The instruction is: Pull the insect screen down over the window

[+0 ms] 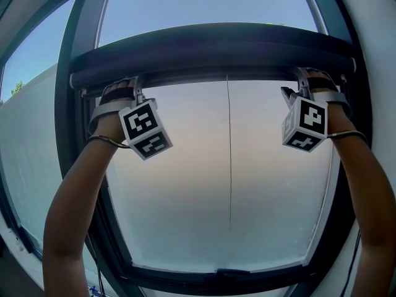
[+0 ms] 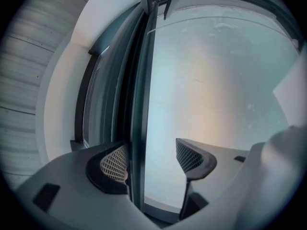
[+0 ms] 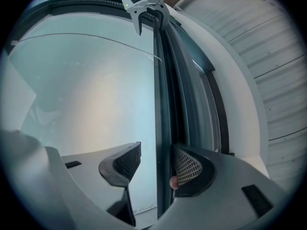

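The pull bar [image 1: 185, 75] of the insect screen lies flat across the upper part of the frame, just under the dark roller housing [image 1: 210, 45]. Its long axis runs left to right, so I'd judge the screen still rolled up and the pane below uncovered.

The left gripper [image 1: 135, 86] is up at the bar's left end and the right gripper [image 1: 303, 80] at its right end, about equally near. Both are open and grip nothing. Each straddles the bar: its outer pad [image 2: 115, 164] [image 3: 189, 169] lies close against the bar, and a clear gap separates the bar from the inner pad.

A thin cord [image 1: 229, 153] hangs from the bar's middle. The sill [image 1: 216, 278] is well below, at the frame's bottom edge. The pull has to go straight down, across the bar's length, with both ends kept level.
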A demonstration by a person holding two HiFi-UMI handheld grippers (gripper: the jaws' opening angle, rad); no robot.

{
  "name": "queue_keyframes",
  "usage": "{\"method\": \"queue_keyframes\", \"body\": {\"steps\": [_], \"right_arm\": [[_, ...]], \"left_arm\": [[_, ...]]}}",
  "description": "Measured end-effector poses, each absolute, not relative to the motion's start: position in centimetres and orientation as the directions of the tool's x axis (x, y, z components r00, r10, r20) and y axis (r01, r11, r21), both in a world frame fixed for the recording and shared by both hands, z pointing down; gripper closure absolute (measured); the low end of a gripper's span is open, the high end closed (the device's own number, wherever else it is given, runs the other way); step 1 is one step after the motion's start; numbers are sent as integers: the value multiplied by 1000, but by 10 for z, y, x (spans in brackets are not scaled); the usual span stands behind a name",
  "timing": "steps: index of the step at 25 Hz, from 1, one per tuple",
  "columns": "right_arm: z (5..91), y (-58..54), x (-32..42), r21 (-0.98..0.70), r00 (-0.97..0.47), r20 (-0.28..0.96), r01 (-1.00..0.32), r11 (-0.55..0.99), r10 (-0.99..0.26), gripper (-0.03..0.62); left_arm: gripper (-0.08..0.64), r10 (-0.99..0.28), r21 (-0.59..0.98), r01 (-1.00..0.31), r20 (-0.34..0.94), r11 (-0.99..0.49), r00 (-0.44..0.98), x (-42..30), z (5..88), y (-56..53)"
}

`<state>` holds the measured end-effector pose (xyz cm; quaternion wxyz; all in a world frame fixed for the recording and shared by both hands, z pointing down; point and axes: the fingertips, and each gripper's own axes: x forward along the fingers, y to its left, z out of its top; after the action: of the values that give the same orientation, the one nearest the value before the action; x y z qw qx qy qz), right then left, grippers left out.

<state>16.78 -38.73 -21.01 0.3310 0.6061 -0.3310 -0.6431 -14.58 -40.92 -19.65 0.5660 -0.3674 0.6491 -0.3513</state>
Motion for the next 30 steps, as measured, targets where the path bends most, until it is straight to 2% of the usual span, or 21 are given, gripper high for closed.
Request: {"method": "queue_keyframes", "body": {"steps": [6, 10, 13, 17, 22, 27, 30], "right_arm": [[-211, -389, 169, 814, -42, -579, 19, -580, -814, 407], [-209, -392, 173, 837, -29, -543, 70, -543, -839, 407], [-206, -392, 175, 861, -17, -495, 123, -493, -869, 407], [-198, -392, 175, 898, 1, -424, 131, -421, -906, 391], [-184, -390, 175, 939, 65, -316, 166, -302, -947, 390], [-168, -388, 174, 961, 41, -249, 131, -242, -968, 373], [-159, -387, 174, 969, 38, -223, 116, -217, -974, 373]], "left_arm": [[272, -858, -858, -44, -508, 512, -68, -150, -200, -413], [272, -855, -857, 51, -515, 513, -54, -152, -199, -414], [272, -883, -883, 44, -469, 468, -30, -153, -195, -412], [272, -919, -919, 56, -393, 391, -25, -153, -189, -410], [272, -958, -959, 87, -277, 271, -67, -156, -173, -407], [272, -984, -986, 21, -168, 168, -50, -155, -155, -402], [272, -988, -989, 21, -149, 148, -34, -154, -148, -401]]}}
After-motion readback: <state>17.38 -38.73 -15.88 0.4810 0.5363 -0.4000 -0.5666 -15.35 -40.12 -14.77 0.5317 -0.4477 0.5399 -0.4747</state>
